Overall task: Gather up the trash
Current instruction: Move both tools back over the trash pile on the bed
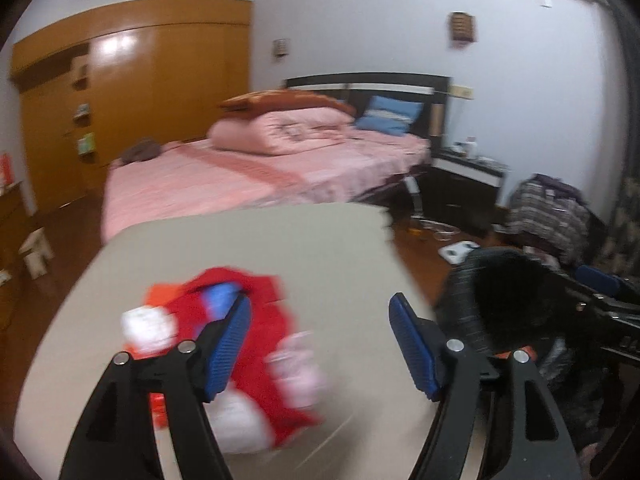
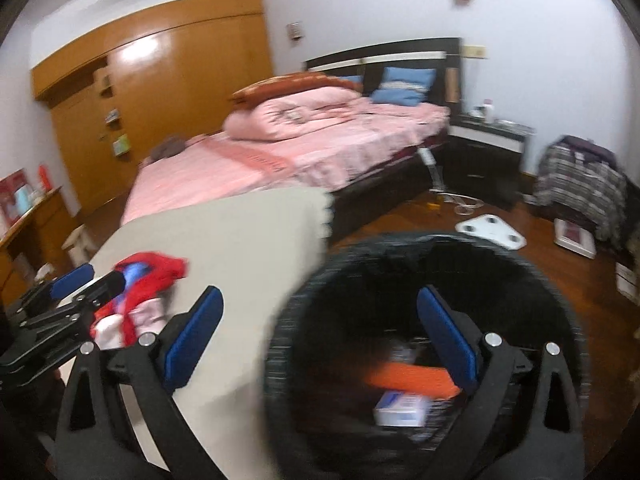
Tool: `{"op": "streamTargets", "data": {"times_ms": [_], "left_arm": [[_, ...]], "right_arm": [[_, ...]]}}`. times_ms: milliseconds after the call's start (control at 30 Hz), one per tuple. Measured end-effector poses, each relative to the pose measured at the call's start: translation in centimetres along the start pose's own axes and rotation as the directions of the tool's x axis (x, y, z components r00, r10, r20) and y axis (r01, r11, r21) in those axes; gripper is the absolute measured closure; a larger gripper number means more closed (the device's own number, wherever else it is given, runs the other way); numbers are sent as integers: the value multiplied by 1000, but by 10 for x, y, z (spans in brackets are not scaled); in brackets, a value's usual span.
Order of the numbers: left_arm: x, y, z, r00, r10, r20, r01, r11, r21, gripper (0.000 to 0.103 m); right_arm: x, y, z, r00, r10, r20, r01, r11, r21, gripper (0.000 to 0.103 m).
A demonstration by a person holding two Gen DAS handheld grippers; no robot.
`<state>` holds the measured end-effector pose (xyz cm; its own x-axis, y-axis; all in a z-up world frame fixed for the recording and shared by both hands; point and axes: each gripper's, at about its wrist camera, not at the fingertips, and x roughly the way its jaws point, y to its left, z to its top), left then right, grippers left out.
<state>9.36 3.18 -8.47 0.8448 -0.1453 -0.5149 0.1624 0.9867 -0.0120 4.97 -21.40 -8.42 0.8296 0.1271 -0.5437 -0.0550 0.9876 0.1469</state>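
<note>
A bed (image 2: 288,152) with pink bedding and blue pillows (image 2: 404,86) stands against a white wall (image 2: 360,0). Beside it is a dark nightstand (image 2: 484,148); a tall orange-brown wardrobe (image 2: 168,92) fills the left wall. The floor (image 2: 500,216) is dark wood.

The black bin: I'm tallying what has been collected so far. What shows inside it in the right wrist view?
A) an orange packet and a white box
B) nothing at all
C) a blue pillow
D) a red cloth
A: inside the black bin lie an orange packet and a white box.
</note>
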Motion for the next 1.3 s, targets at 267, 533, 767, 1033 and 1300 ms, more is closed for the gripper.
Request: {"op": "streamTargets", "data": {"times_ms": [267, 533, 767, 1033, 1300], "left_arm": [[-3, 72, -27, 988, 152, -37, -154, 985, -71, 33], [-1, 99, -49, 976, 206, -67, -212, 972, -97, 33], [9, 105, -58, 973, 217, -85, -224, 970, -91, 33], [14, 110, -64, 971, 218, -97, -228, 967, -110, 33], [15, 113, -67, 970, 220, -102, -231, 966, -116, 33]], "right_arm": [[41, 85, -1, 991, 121, -47, -125, 987, -97, 8], [80, 124, -23, 981, 146, -127, -165, 974, -157, 14], [99, 131, -34, 969, 152, -195, -187, 967, -174, 23], [112, 145, -40, 942, 202, -267, -258, 946, -194, 34], [120, 145, -43, 900, 278, -335, -340, 929, -145, 65]]}}
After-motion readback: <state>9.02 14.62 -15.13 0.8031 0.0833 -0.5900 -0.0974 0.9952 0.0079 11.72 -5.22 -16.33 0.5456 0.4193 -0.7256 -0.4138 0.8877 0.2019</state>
